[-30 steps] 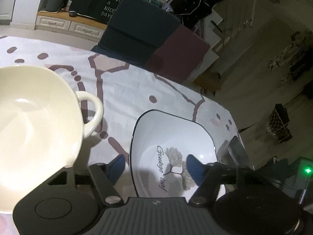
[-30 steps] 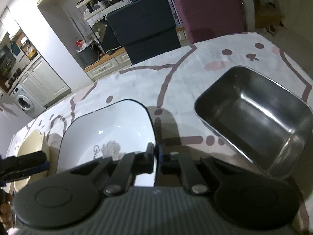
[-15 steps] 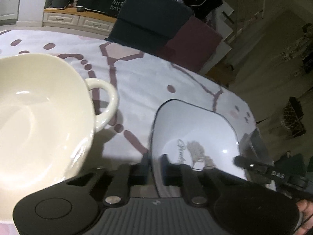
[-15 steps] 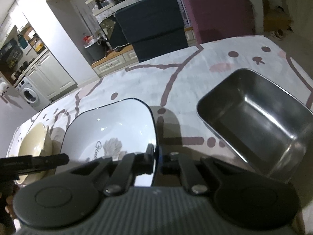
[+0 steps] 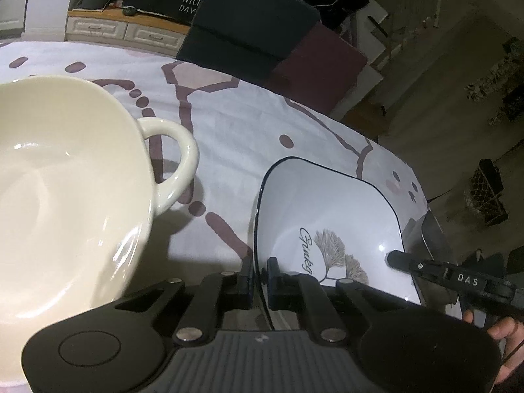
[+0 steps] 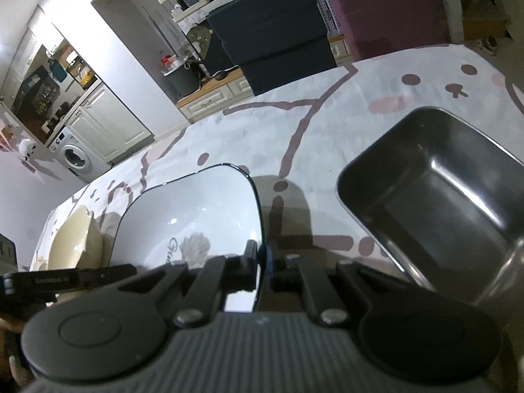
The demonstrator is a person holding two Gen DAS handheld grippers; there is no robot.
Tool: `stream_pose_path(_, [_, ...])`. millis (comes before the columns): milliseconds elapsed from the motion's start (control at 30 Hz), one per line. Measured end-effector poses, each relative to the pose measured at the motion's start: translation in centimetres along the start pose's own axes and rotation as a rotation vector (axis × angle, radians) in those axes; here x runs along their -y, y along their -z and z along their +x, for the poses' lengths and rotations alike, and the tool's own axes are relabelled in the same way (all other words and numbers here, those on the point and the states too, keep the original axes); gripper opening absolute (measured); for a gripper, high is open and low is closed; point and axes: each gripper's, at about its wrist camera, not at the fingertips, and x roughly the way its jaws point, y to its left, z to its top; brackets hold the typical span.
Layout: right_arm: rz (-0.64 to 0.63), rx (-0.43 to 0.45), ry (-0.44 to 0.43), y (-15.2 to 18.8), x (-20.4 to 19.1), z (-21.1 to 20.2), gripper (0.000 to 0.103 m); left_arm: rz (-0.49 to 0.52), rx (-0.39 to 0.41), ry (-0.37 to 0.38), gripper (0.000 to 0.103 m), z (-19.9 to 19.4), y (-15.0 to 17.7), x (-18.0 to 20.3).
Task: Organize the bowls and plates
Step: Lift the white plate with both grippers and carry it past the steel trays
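The white plate (image 5: 327, 229) is clamped at opposite rims by the left gripper (image 5: 259, 278) and the right gripper (image 6: 258, 260), fingers closed on its edge. A cream bowl (image 5: 65, 180) lies left of the left fingers; a steel tray (image 6: 435, 196) lies right of the right fingers, on the patterned tabletop (image 5: 245, 124).

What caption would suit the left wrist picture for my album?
Left gripper clamped on the white square plate's rim, cream bowl beside it, on a patterned tablecloth.
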Motion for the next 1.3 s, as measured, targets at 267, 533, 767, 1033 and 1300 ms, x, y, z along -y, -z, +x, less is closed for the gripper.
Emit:
stream_pose_path(267, [-0.067,0.023,0.063,0.2,-1.8,-0.9,0.008,0.032,0.050,-0.011,0.007,-2.0,-0.6,1.8])
stream_pose_path(533, [-0.051,0.108,0.046,-0.8,-3.8,-6.5,0.007,0.002,0.102,0.025,0.007,-6.6,-1.0,4.4])
stream_pose_path(767, [-0.029,0.137,0.060,0.6,-5.2,-12.5,0.007,0.011,0.112,0.030,0.007,-11.5,1.6,8.0])
stream_pose_path(1033, [-0.018,0.138,0.090,4.8,-5.2,-18.8,0.008,0.031,0.095,0.026,0.006,-15.5,7.0,10.6])
stream_pose_path(1300, [-0.006,0.010,0.140,9.9,-4.2,-19.4,0.009,-0.040,-0.011,0.016,0.006,-15.2,13.1,9.3])
